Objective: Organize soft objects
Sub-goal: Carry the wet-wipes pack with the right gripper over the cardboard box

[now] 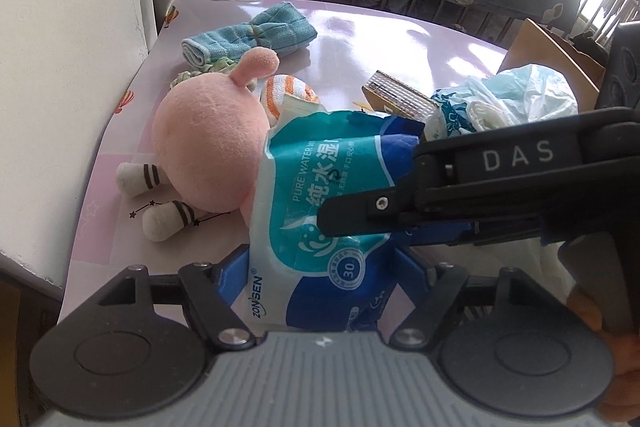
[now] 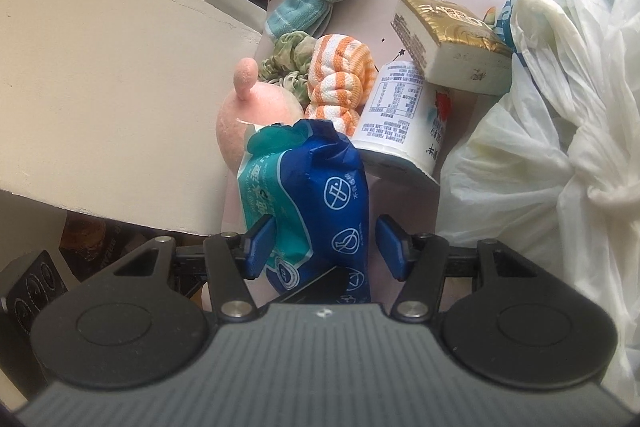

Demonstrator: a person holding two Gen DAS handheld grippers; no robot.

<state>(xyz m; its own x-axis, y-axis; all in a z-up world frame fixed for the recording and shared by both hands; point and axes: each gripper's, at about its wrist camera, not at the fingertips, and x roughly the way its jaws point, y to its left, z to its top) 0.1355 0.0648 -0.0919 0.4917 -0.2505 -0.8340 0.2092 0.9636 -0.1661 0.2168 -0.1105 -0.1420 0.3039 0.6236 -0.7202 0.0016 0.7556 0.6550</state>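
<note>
Straddling one blue-and-teal wet-wipes pack [image 2: 308, 195] with both grippers, you stand mid-handover above the pink tabletop [image 1: 360, 39]: the left gripper [image 1: 320, 267] has its jaws spread around the pack's lower end, the right gripper [image 2: 324, 243] flanks it loosely, one pad touching, the other apart. Next you need one firm pinch before carrying it off. Waiting nearby: one pink plush [image 1: 208, 143], one teal towel [image 1: 248, 39], one striped cloth [image 2: 340, 83], one green scrunchie [image 2: 288, 61].

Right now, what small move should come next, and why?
Probably close the right tool on the wipes pack: the pack stands between its pads, one pad not yet touching, and the left tool looks open around it too.
</note>
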